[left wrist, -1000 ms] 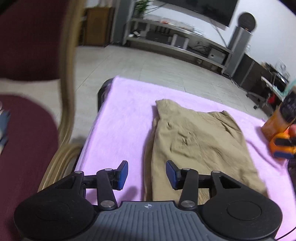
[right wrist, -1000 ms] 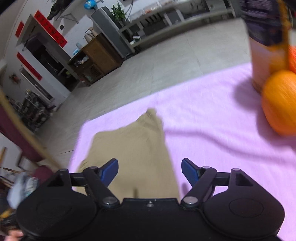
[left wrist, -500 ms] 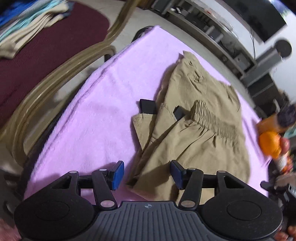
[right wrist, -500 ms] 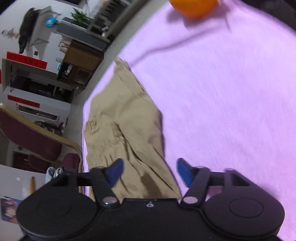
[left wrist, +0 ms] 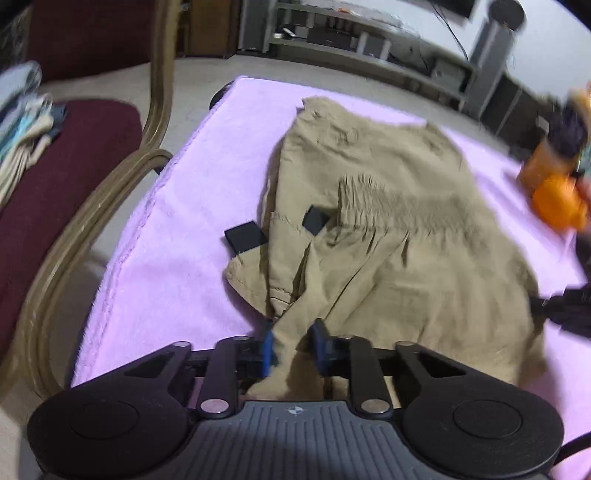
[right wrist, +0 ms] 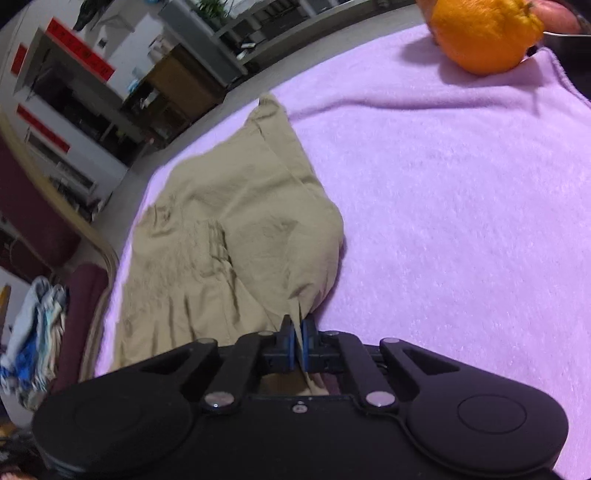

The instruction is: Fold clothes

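Both hand-held grippers, left (left wrist: 291,349) and right (right wrist: 298,341), clamp khaki shorts (left wrist: 388,229), part-folded, rumpled; flattening remains on worktop (right wrist: 461,221).

Orange fruit (left wrist: 558,205) motion-blurred, cut by frame edge; clothes pile (left wrist: 22,122) on chair blurred.

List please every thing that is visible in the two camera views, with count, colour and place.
Trousers: one, khaki, crumpled on the blanket, the near edge pinched at two places.
Blanket: one, lilac, covering the table.
Orange: one, orange, at the far corner of the blanket.
Chair: one, maroon cushions with tan frame, left of the table.
Clothes pile: one, pale mixed colours, on the chair seat.
Left gripper: one, black with blue pads, jaws closed on the trousers.
Right gripper: one, black with blue pads, jaws closed on the trousers.
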### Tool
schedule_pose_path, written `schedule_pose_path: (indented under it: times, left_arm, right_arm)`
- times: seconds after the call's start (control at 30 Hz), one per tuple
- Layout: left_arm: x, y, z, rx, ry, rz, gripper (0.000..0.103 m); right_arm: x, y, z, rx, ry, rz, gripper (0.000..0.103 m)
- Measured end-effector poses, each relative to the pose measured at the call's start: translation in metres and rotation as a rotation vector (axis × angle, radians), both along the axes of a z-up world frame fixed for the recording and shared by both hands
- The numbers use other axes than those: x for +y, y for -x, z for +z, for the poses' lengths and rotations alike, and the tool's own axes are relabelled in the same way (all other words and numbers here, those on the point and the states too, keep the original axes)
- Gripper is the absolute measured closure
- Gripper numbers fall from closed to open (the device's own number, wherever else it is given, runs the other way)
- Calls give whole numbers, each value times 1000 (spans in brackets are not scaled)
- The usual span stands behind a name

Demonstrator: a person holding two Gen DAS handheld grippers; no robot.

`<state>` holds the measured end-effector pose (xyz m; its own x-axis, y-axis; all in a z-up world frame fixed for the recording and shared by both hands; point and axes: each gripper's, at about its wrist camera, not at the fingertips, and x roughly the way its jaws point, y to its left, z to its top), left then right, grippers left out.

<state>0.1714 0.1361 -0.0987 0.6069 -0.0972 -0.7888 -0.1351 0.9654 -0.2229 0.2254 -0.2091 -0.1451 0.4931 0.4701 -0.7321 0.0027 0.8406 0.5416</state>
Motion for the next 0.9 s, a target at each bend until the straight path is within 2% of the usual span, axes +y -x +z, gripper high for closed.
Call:
schedule_pose_path:
  times: [0.13,0.23,0.27,0.33,0.37,0.43,0.5,0.53,0.57,0.63,0.73,0.77,0.9]
  left_arm:
    - [4,17,23,-48,142,-42,92]
    - [-7,28,17,-3,179,-74,92]
    - [-12,30,9,33,165,-80,89]
    - [-23,31,-6,100,82,-82,83]
    - [-28,33,-8,99,35,-90,79]
    - [-31,39,1,55,-2,-107,82]
    - [-30,49,15,-21,-6,-110,79]
    - [-28,51,22,-59,1,-110,78]
    - [-27,52,28,-94,8,-112,76]
    - [-30,44,39,-132,-4,-119,66]
    - [-38,21,49,-136,-34,-152,61]
    - [-41,11,51,-126,-44,-168,59]
    - [-48,-30,40,-85,-131,-222,57]
  right_arm:
    - [-19,16,5,31,7,-27,100]
    - [-33,27,10,55,12,-47,100]
    - [-38,31,11,63,14,-53,100]
    - [-47,39,14,78,18,-67,98]
    - [-52,43,15,86,20,-73,93]
    - [-60,46,18,76,37,-78,90]
    - [-65,49,34,-6,75,-69,73]
    - [-66,51,46,-65,98,-62,55]
    - [-67,53,57,-124,120,-55,52]
    - [-69,56,79,-236,164,-37,52]
    - [-56,40,96,-318,196,34,52]
    - [-49,34,98,-324,191,62,52]
    - [-23,5,72,-231,82,148,52]
